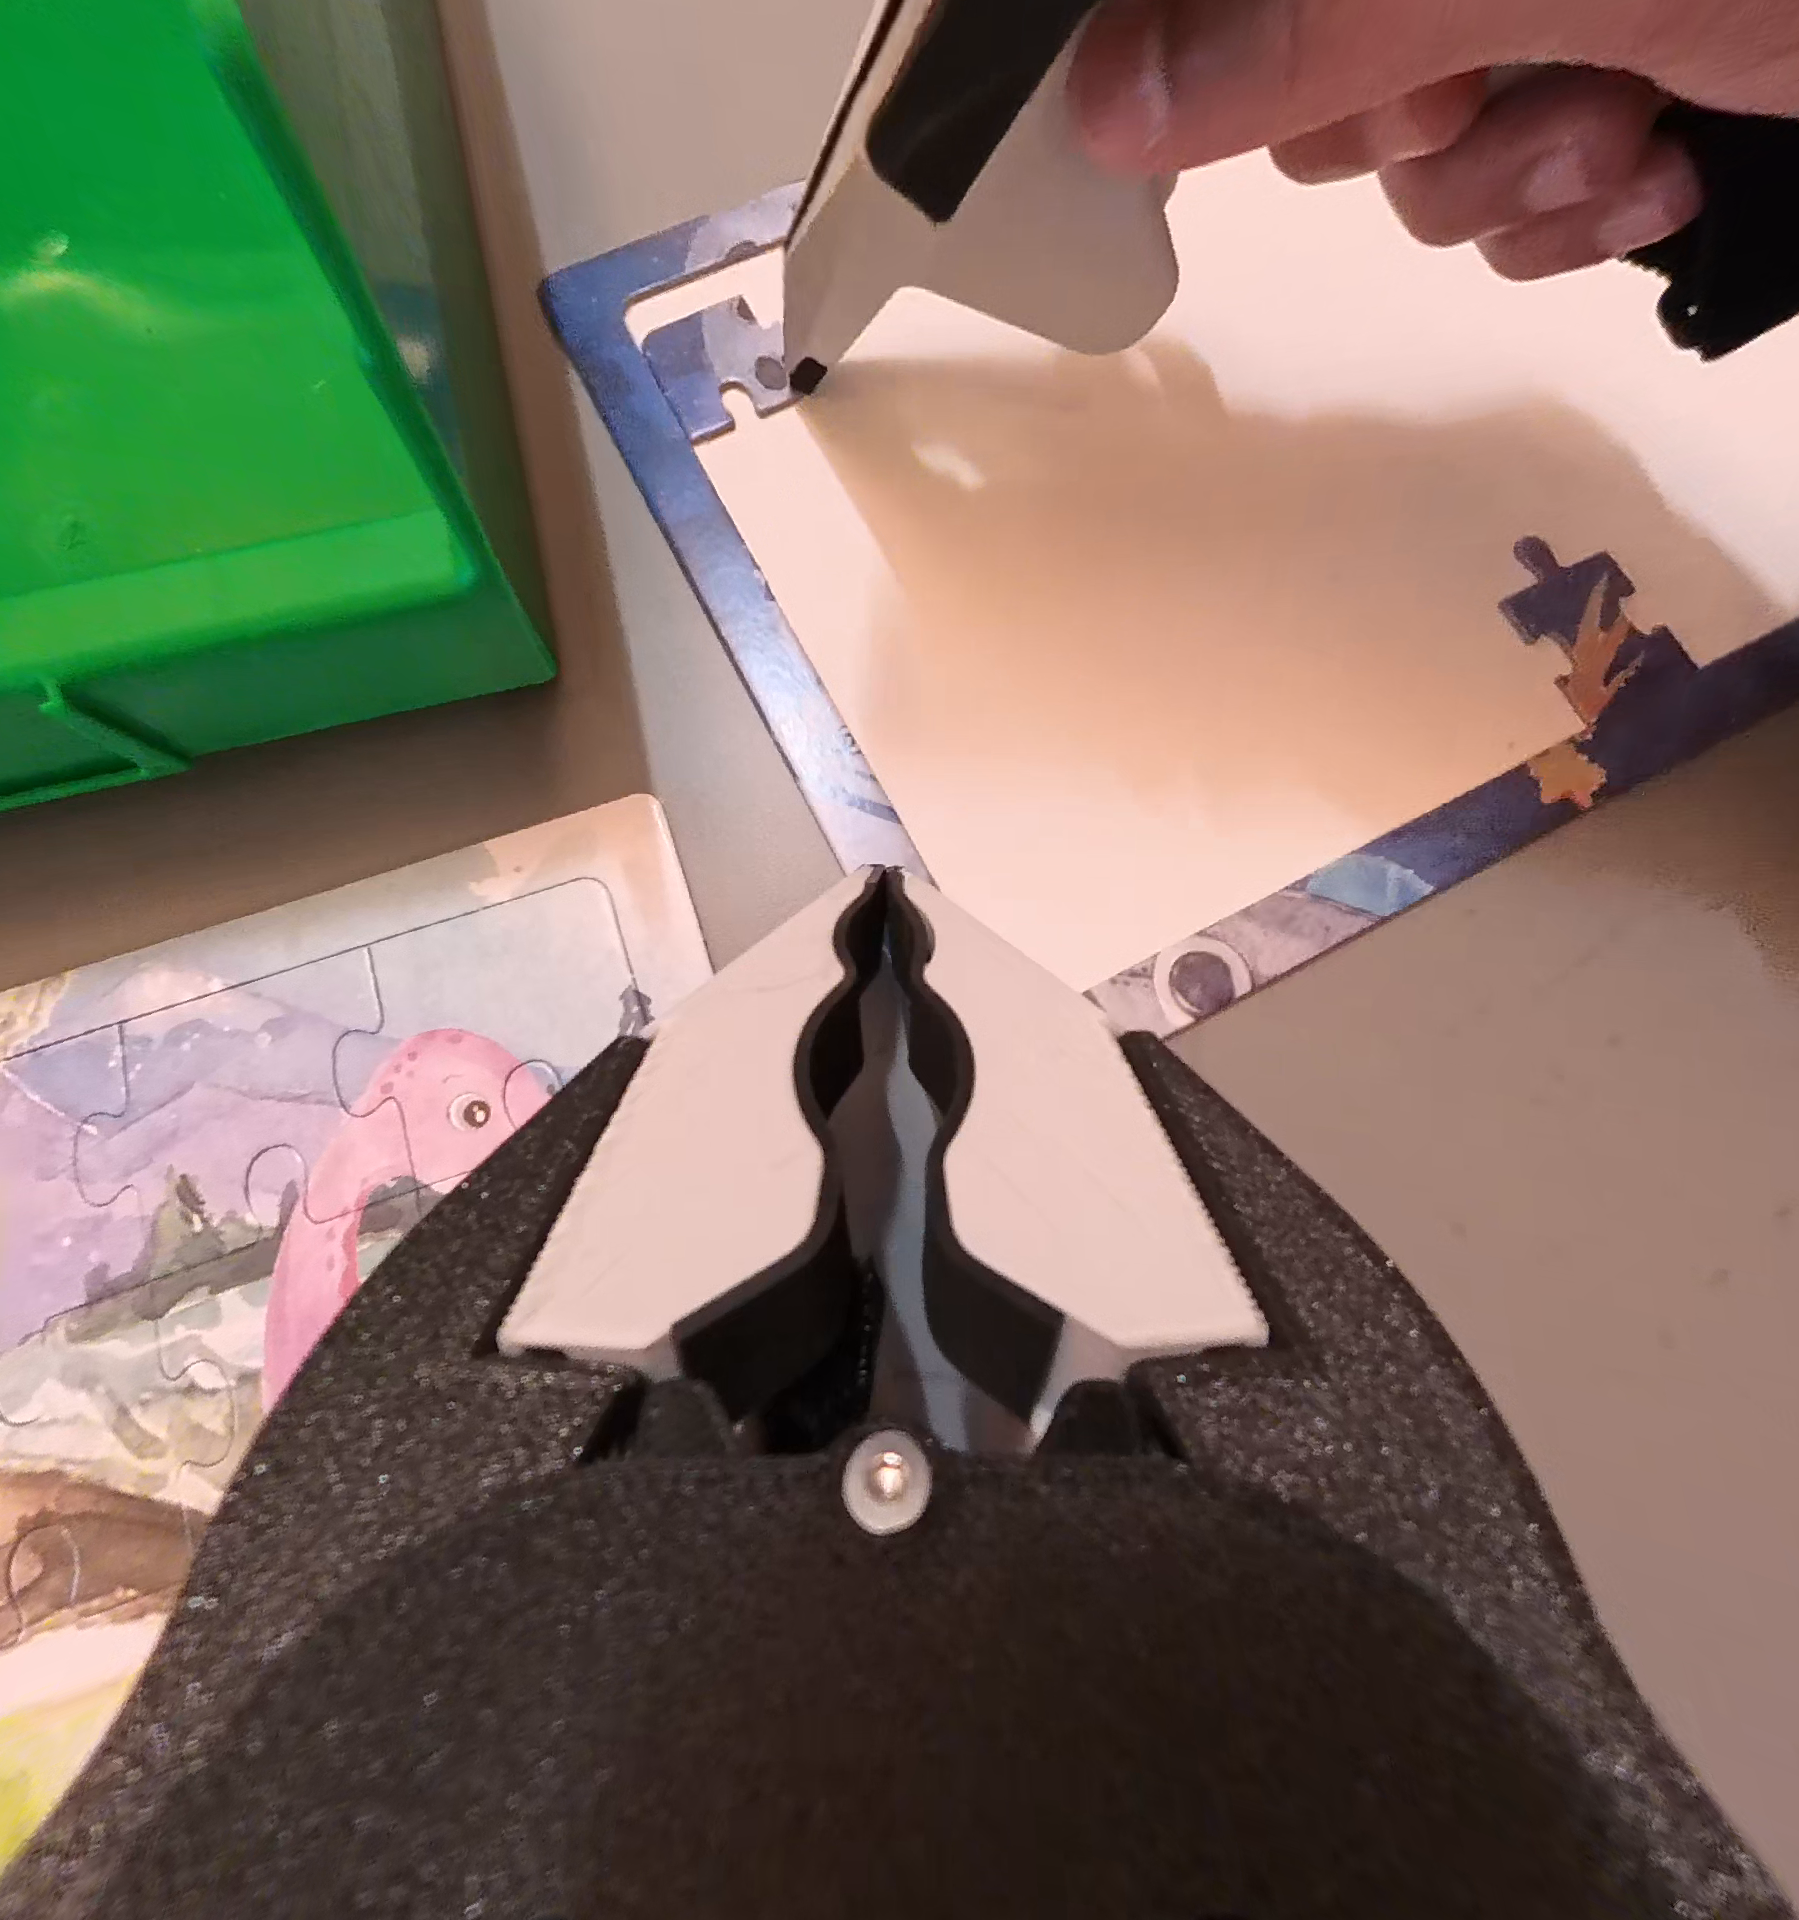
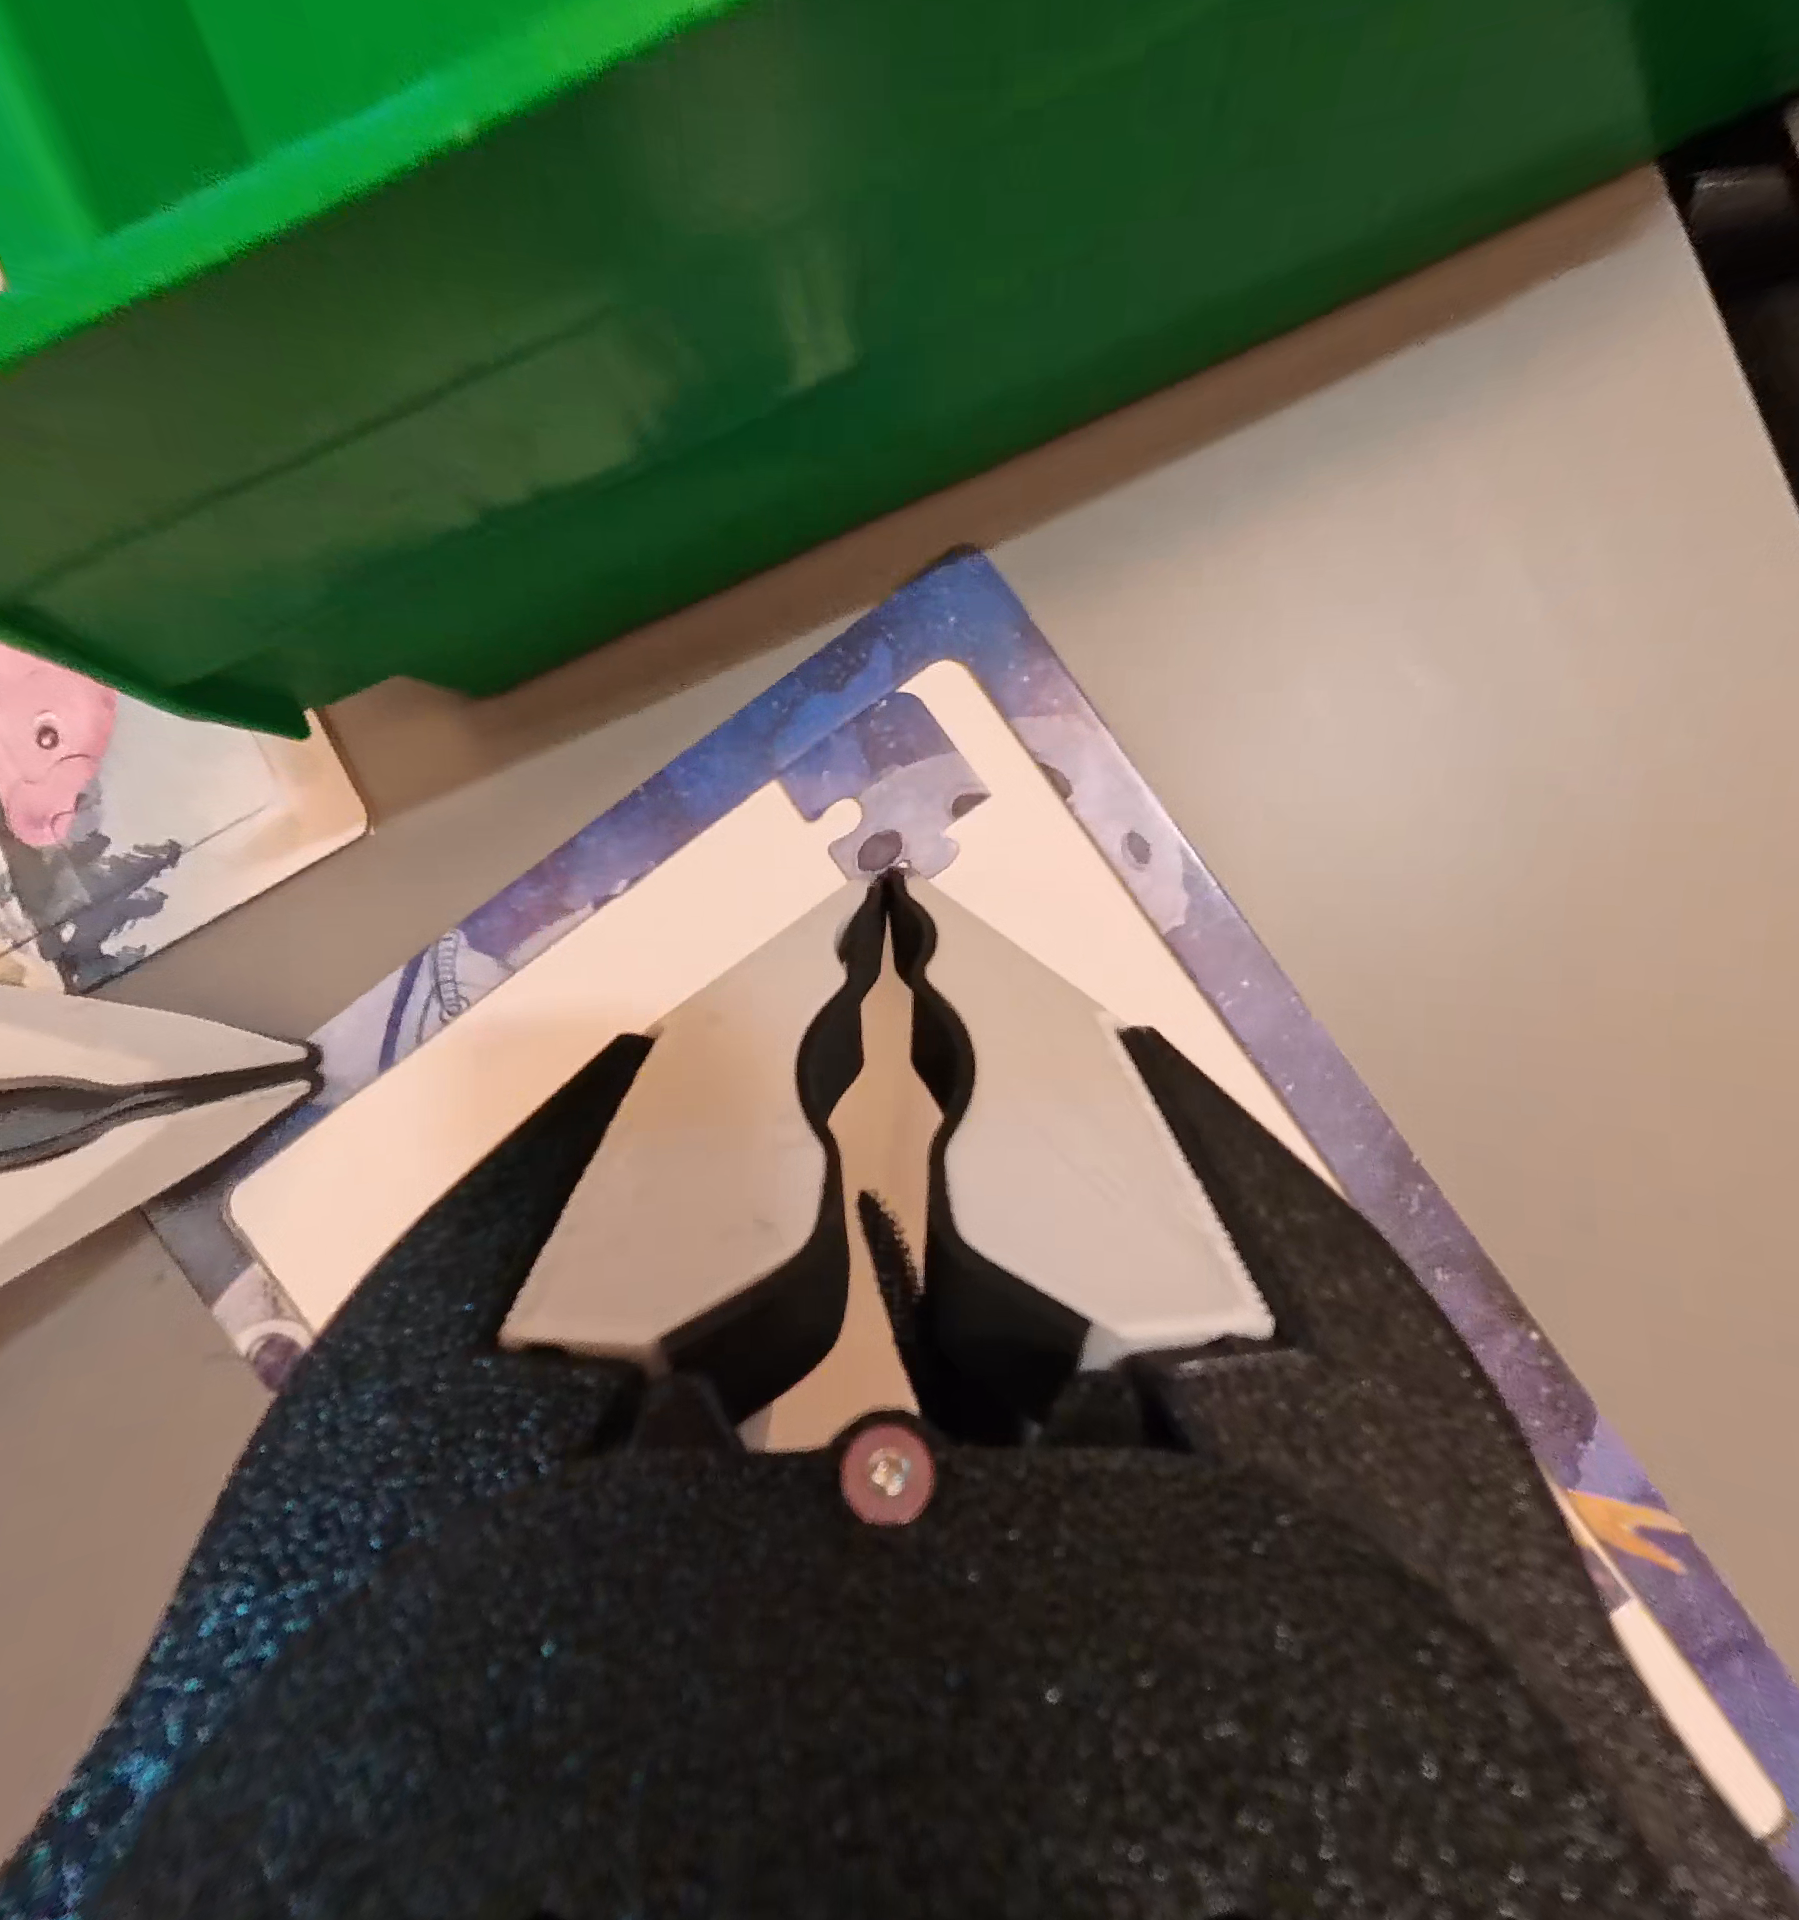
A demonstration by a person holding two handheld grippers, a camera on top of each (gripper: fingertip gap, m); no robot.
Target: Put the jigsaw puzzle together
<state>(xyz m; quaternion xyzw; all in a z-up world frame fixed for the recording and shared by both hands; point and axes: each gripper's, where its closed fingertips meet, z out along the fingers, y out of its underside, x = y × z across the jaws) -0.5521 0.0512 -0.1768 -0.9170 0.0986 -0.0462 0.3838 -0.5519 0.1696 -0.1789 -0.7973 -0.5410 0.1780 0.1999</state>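
Note:
The puzzle tray has a blue starry frame [image 1: 729, 613] around a bare cream board [image 1: 1134, 623]. One blue-grey piece [image 2: 900, 816] lies flat in its far corner, also seen in the left wrist view [image 1: 713, 348]. My right gripper [image 2: 887, 881] is shut, with its tips touching that piece's near edge; it shows in the left wrist view [image 1: 807, 374], held by a hand [image 1: 1394, 125]. Another blue piece with orange marks [image 1: 1591, 665] sits against the right side of the frame. My left gripper [image 1: 884, 883] is shut, tips on the frame's border [image 2: 396, 997], and shows in the right wrist view [image 2: 308, 1070].
A green plastic bin [image 1: 168, 416] stands just beyond the tray's corner, close to the right gripper [image 2: 562, 364]. A finished puzzle with a pink dinosaur [image 1: 251, 1143] lies to the left on the grey table [image 1: 1497, 1143]. A dark table edge [image 2: 1788, 312] runs at far right. There is about 12 centimetres between the tips of the two grippers.

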